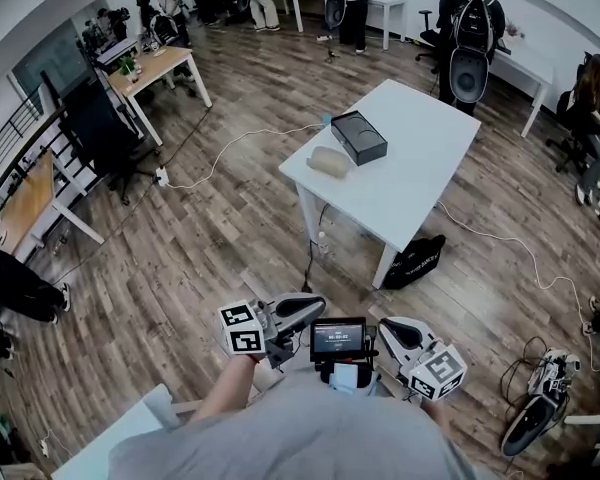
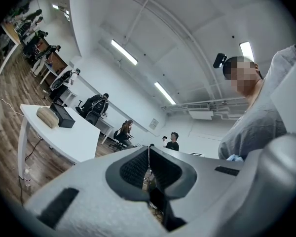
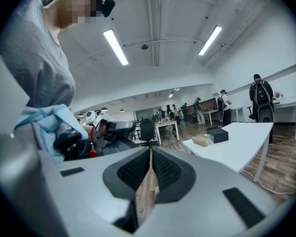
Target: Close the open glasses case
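Wooden floor [image 1: 210,238], open office room. Landmark: white tabletop [image 1: 420,168], standing well ahead of the person.

- Black bag [image 1: 415,260]: on the floor against the tabletop's near leg.
- Black glasses case [image 1: 359,136]: a rectangular box on the tabletop, near its far-left corner. From here I cannot tell how its lid stands or what it holds.
- Beige padded pouch [image 1: 329,161]: on the tabletop, just beside the case, towards the left edge.
- Left hand-held gripper [image 1: 298,311]: well short of the tabletop, close in front of the person's body. Jaw tips meet; nothing is between them.
- Right hand-held gripper [image 1: 398,333]: beside the left one, equally far from the tabletop. Jaw tips together, gripping nothing; only floor shows through the slit behind them.
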A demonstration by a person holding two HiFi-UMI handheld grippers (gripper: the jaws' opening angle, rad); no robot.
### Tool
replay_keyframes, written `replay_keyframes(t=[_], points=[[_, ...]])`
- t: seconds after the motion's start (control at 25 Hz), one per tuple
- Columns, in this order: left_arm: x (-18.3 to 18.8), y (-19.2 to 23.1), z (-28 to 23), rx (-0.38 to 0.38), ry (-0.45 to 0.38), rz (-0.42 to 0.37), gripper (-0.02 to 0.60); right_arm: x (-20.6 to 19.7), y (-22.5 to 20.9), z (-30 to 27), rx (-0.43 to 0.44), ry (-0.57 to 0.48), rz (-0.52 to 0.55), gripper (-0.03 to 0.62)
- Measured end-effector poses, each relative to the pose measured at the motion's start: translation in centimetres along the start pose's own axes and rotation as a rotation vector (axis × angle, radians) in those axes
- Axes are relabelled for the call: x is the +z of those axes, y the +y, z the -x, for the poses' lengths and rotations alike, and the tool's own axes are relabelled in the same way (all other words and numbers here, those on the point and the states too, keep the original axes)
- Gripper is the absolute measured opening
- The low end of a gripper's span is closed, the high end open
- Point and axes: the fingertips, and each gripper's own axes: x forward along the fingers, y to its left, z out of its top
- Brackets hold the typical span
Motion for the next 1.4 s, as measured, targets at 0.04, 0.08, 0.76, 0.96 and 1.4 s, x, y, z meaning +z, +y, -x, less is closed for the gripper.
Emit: replay_keyframes(t=[0.04, 0.08, 0.76, 0.96, 1.4], points=[[0.2, 0.3, 0.0, 0.004, -0.004, 0.001, 0.02, 0.2, -0.2, -0.3, 0.003, 0.0, 0.002, 0.034], [0.4, 0.6, 0.0, 0.006, -0.007, 0.002, 0.02, 0.3, -0.3, -0.5, 0.005, 0.0, 0.003, 0.032], [6.8, 11.9, -2.0, 0.013, -0.027, -0.001, 0.02, 3.3, -8.5, -9.0, -0.01, -0.004, -0.048, 0.034], [10.9, 17.3, -0.7, 0.038, -0.05, 0.001, 0.02, 5.9, -10.6, -14.3, -0.014, -0.012, -0.056, 0.032], [17.4, 26.6, -1.2, -0.051, 0.018, -0.032, 0.02, 9.7, -14.6, -23.5, -0.126, -0.054, -0.061, 0.034]])
